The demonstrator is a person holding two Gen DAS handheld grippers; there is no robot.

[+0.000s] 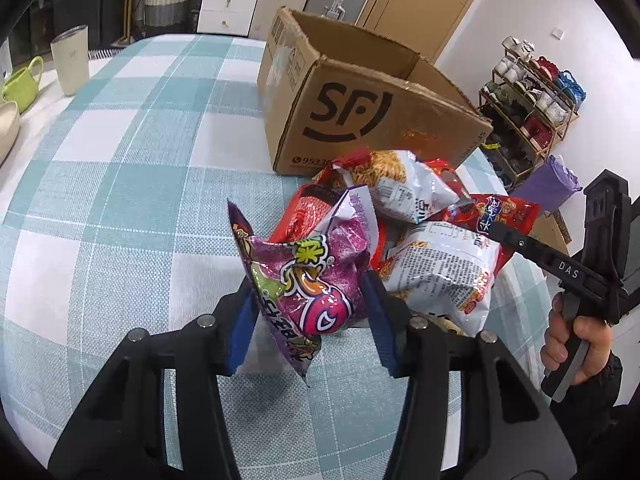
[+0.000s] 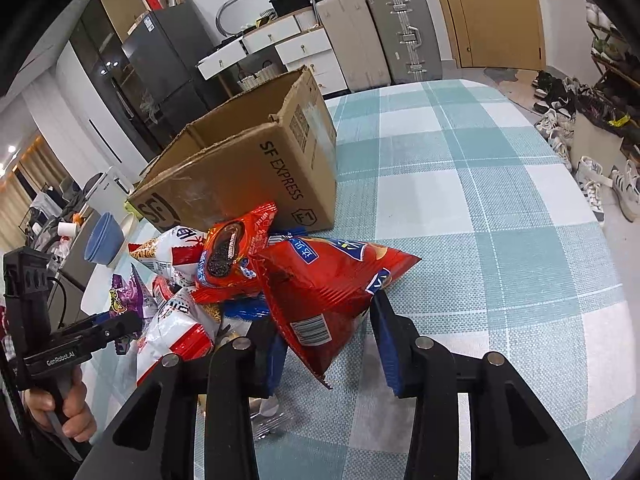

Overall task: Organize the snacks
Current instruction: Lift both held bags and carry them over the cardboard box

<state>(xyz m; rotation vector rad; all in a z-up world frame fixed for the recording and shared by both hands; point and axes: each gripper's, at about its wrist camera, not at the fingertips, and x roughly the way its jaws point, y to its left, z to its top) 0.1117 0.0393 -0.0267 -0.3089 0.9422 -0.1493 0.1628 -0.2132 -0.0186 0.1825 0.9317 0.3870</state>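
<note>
Snack bags (image 1: 416, 240) piled on checked blue-white tablecloth (image 1: 120, 184), just in front of open cardboard box (image 1: 360, 120) marked SF. Left gripper (image 1: 310, 312) fingers pressed on both sides of purple bag (image 1: 304, 280), clamped on it; bag's lower corner hangs clear of the cloth. Right gripper (image 2: 326, 344) fingers around lower end of large red bag (image 2: 324, 292), right finger (image 2: 386, 344) touching its edge, left finger partly hidden behind bag, so clamped or just straddling: cannot tell. Red cookie pack (image 2: 234, 256) on top of pile, white noodle-print bags (image 2: 176, 332) beside it. Cream tumbler (image 1: 70, 60) and green cup (image 1: 24, 84) at table's far left edge, well apart from pile.
</note>
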